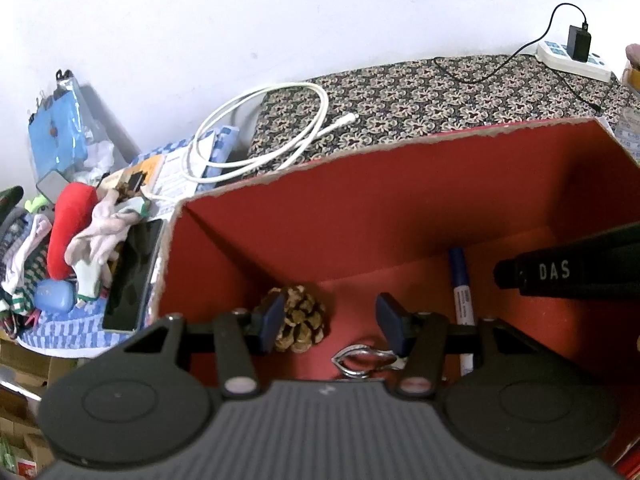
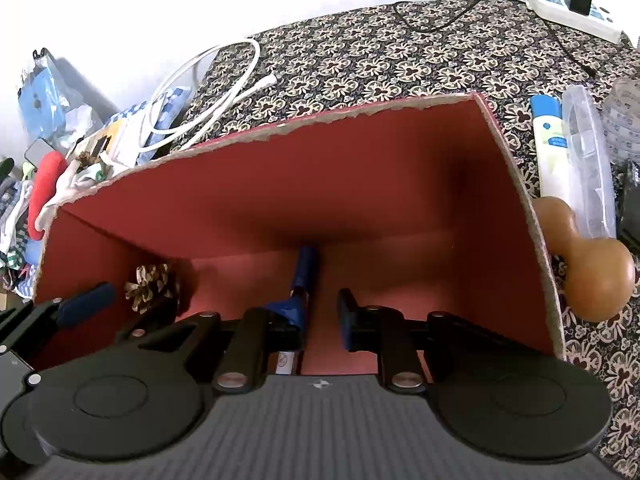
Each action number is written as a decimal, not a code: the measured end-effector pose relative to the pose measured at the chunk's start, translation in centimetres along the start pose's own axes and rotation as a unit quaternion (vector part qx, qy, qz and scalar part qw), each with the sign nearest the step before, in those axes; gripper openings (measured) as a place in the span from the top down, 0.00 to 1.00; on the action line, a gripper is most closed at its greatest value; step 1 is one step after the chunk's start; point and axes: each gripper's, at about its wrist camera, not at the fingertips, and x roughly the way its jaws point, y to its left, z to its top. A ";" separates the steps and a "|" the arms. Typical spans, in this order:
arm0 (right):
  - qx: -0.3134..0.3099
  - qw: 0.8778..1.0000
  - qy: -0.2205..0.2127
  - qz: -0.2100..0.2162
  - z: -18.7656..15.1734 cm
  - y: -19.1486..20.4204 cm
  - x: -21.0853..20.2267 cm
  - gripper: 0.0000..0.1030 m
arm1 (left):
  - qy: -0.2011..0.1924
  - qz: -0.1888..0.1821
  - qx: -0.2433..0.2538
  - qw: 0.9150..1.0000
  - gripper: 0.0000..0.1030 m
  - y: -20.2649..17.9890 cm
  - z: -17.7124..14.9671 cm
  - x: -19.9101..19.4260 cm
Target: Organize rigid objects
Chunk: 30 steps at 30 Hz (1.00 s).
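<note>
A: Two views, one red box (image 1: pixel 400 208). Left hand-held gripper (image 1: pixel 328 320)?
B: Released, above a pine cone (image 1: pixel 300 320) and metal clip (image 1: pixel 360 358) lying inside.
A: Right hand-held gripper (image 2: pixel 320 316)?
B: Released over the marker (image 2: pixel 306 268); only its view shows the gourd (image 2: pixel 588 264) outside.

The left wrist camera sits just behind its own left gripper (image 1: pixel 330 320) and looks steeply down, from very close, into the red box (image 1: pixel 400 208), with the cloth-covered table (image 1: pixel 420 92) and white wall across the top of the frame. The right wrist camera sits just behind the right gripper (image 2: pixel 320 320) and looks down into the same box (image 2: pixel 280 184) from close up, a bit more to the right. Both views share the box floor with the pine cone (image 1: pixel 300 320) (image 2: pixel 150 286) and pen (image 1: pixel 460 288) (image 2: pixel 306 268), the white cable (image 1: pixel 260 132) (image 2: pixel 200 92) at upper left and the power strip (image 1: pixel 576 54) (image 2: pixel 576 10) at upper right.
</note>
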 end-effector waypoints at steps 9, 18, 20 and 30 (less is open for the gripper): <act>-0.011 1.000 -0.029 0.006 -0.4 0.4 -1.1 1.00 | -0.011 -0.018 -0.009 1.000 0.39 0.5 0.0 -1.0; -0.028 0.995 -0.094 0.017 -2.1 0.4 -5.8 1.00 | -0.033 -0.021 -0.022 0.999 0.34 0.4 -0.6 -6.0; -0.042 0.993 -0.105 0.026 -2.7 0.3 -7.1 1.00 | -0.034 -0.022 -0.030 0.999 0.33 0.1 -1.0 -7.1; -0.086 0.979 -0.170 0.078 -6.2 -1.5 -12.9 0.98 | -0.052 0.019 -0.068 0.996 0.27 -2.4 -3.2 -13.4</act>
